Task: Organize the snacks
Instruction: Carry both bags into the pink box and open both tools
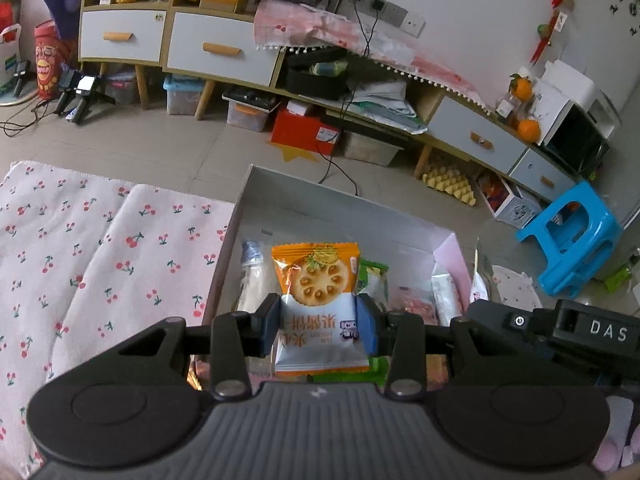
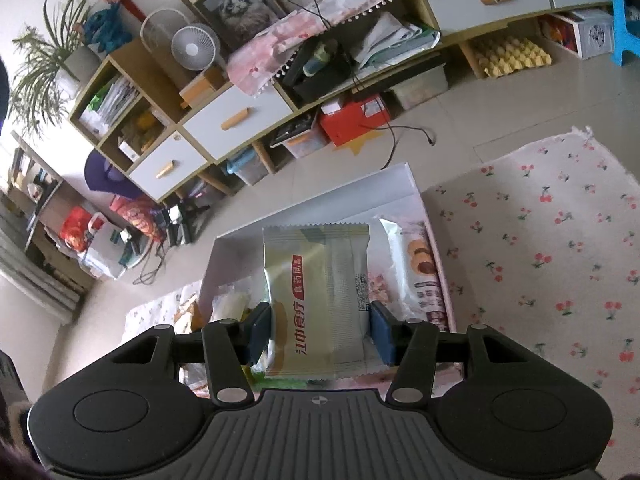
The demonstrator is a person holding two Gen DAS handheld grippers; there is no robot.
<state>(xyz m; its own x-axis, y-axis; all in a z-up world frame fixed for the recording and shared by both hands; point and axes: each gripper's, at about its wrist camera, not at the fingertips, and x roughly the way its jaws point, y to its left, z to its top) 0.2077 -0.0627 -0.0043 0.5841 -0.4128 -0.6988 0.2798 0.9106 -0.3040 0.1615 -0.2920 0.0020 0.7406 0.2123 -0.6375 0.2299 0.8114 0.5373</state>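
My left gripper (image 1: 320,326) is shut on an orange and white jam biscuit packet (image 1: 318,296), held above the open white box (image 1: 340,208) that holds several other snack packets. My right gripper (image 2: 320,330) is shut on a pale green and white snack packet with red Chinese lettering (image 2: 320,296), held above the same white box (image 2: 320,200). A white packet with a pastry picture (image 2: 416,264) lies in the box at the right. The right gripper's body (image 1: 580,332) shows at the right edge of the left wrist view.
The box sits on a table covered with a white cherry-print cloth (image 1: 100,256), (image 2: 540,248). Beyond the table is tiled floor, a long low cabinet (image 1: 224,48) with drawers and clutter, and a blue plastic stool (image 1: 572,236).
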